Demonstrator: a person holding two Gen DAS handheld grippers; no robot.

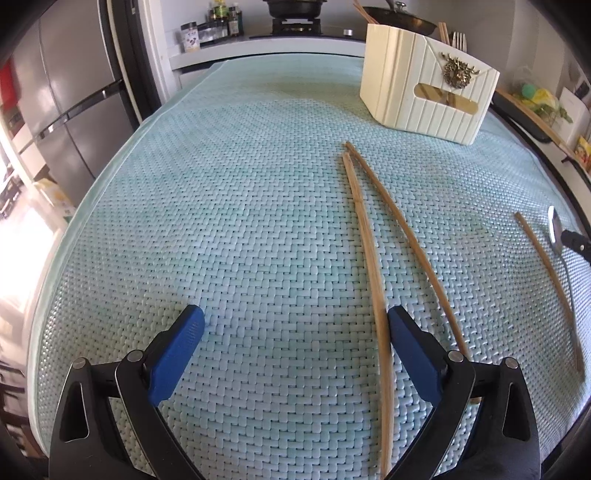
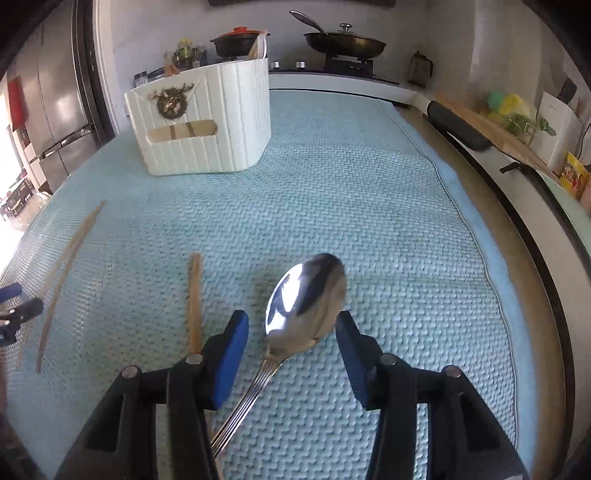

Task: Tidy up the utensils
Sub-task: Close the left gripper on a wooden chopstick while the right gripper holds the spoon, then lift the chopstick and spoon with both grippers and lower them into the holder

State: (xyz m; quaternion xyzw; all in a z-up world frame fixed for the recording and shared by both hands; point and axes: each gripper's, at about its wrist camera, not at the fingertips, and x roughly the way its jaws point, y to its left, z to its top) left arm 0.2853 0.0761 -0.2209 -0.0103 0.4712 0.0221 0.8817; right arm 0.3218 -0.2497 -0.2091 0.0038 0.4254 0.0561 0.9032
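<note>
A cream ribbed utensil holder stands at the far side of a light blue woven mat; it also shows in the right wrist view. Two wooden chopsticks lie on the mat; the nearer one passes just inside the right finger of my open left gripper. A third chopstick lies further right, beside a metal spoon. In the right wrist view the spoon lies between the fingers of my open right gripper, bowl forward, with that chopstick just left.
A stove with pans and jars sits behind the mat. A fridge stands at the left. A cutting board and sponges line the right counter. The mat's right edge runs along the counter.
</note>
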